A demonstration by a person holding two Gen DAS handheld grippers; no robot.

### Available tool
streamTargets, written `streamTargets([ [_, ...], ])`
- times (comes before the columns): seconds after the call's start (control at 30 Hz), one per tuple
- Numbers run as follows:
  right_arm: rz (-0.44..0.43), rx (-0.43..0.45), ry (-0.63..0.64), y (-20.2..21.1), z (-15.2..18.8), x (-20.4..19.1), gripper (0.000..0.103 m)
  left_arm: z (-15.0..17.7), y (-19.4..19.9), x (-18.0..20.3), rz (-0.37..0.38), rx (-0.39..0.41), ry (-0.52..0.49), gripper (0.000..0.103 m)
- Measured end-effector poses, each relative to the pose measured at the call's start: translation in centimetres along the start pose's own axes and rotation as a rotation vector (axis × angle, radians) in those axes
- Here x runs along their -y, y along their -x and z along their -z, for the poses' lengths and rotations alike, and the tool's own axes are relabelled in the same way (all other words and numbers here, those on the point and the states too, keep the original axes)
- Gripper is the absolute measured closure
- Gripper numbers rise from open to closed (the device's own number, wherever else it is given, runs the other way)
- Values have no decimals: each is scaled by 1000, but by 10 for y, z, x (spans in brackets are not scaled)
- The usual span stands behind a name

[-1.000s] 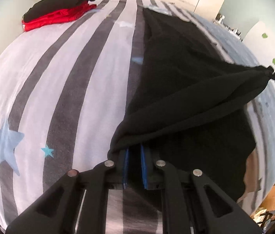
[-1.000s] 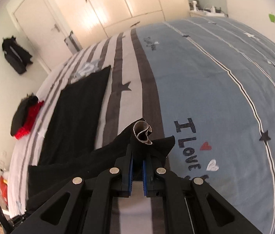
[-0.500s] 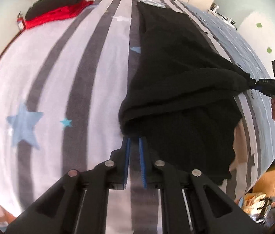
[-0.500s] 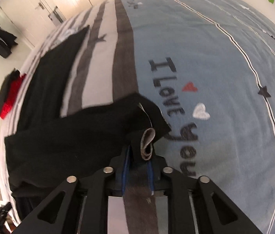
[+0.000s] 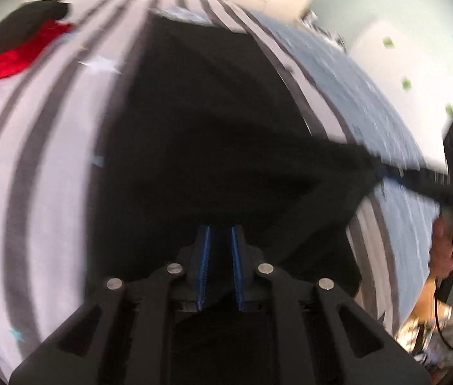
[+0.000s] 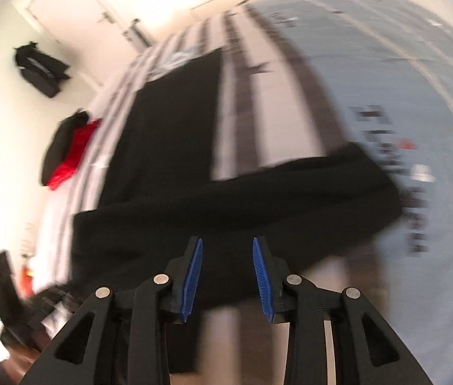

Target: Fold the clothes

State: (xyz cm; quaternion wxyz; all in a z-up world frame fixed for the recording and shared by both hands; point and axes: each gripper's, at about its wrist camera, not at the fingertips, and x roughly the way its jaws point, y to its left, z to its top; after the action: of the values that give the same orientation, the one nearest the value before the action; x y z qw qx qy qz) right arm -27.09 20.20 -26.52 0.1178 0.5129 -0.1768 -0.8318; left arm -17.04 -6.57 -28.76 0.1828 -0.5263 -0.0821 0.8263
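Note:
A black garment (image 5: 213,147) lies lengthwise on the striped bed cover (image 5: 34,160), its near end lifted and folded over. My left gripper (image 5: 221,256) is shut on the near edge, with black cloth between the blue pads. In the left wrist view the cloth stretches right to the right gripper (image 5: 387,173), held by a hand (image 5: 444,250). In the right wrist view the right gripper (image 6: 226,256) stands open, with the folded black garment (image 6: 233,199) lying just ahead of and under its fingers. Both views are motion-blurred.
A pile of red and black clothes (image 5: 11,54) sits at the bed's far left edge, the same clothes pile (image 6: 69,150) showing in the right wrist view. The blue part of the cover (image 6: 403,64) with lettering spreads to the right. A black bag (image 6: 40,67) hangs on the wall by a door.
The right gripper has opened and let go of the garment's corner, which now lies on the bed. The left gripper has carried its edge forward over the garment. Both views swung quickly.

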Motion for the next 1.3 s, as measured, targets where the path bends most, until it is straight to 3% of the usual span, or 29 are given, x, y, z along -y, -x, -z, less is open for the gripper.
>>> streamTargets([
  [0.13, -74, -38, 83, -32, 6, -46, 73, 42, -2, 26, 36, -78, -75, 93],
  [0.3, -41, -145, 109, -58, 31, -48, 74, 46, 18, 1, 32, -27, 39, 93],
  [0.5, 63, -73, 34, -25, 41, 13, 74, 4, 29, -31, -42, 82, 72, 88],
  [0.67, 206, -53, -57, -9, 35, 76, 74, -13, 9, -60, -108, 71, 106, 88],
  [0.77, 226, -30, -147, 2, 33, 107, 74, -15, -1, -60, -116, 58, 100, 88],
  [0.87, 187, -4, -217, 15, 34, 117, 73, -15, -2, -58, -122, 57, 91, 88],
  [0.97, 126, -1, -299, 15, 41, 122, 63, -16, -4, -59, -124, 55, 104, 88],
  [1.3, 0, 89, -465, -9, 27, 144, 59, -21, -13, -56, -134, 45, 96, 88],
])
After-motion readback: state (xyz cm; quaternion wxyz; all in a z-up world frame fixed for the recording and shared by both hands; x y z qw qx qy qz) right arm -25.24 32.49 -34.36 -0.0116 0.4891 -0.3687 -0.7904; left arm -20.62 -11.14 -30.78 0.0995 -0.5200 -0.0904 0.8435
